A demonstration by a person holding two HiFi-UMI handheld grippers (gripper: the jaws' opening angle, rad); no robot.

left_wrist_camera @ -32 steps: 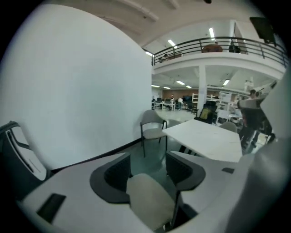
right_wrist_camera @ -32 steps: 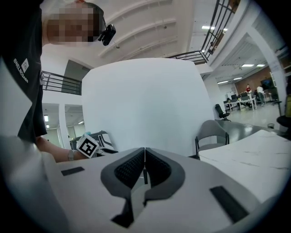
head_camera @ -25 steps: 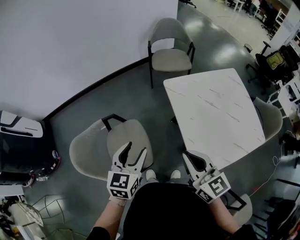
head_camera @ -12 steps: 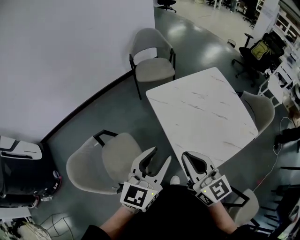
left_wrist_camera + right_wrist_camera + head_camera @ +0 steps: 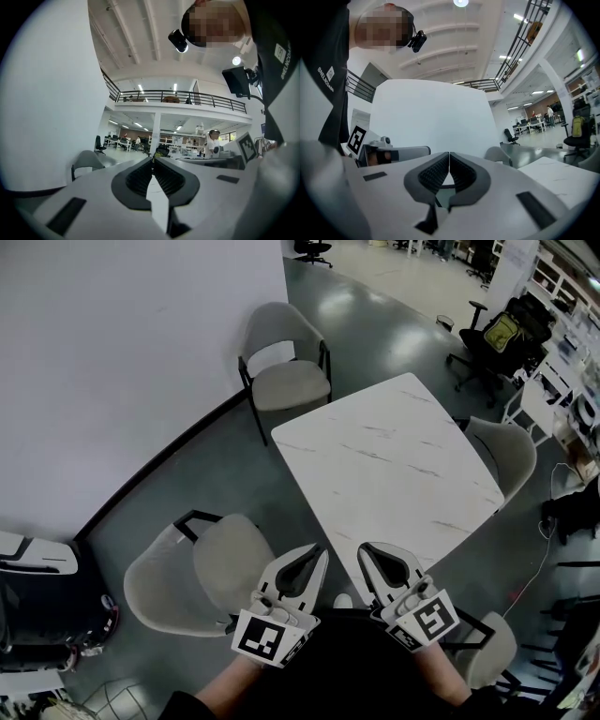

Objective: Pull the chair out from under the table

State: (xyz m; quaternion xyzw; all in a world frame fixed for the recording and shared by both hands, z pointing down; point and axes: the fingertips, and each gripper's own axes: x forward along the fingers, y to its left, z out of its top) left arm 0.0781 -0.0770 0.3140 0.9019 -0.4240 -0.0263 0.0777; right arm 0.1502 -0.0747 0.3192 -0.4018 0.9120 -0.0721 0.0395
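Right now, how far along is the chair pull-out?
Looks done: the beige chair stands on the floor left of the table, clear of its edge. In hand: nothing. The left gripper has its fingers closing with nothing between them; the right gripper is shut and empty. Left: probably nothing for this chair, though a second chair sits close against the table's right side.
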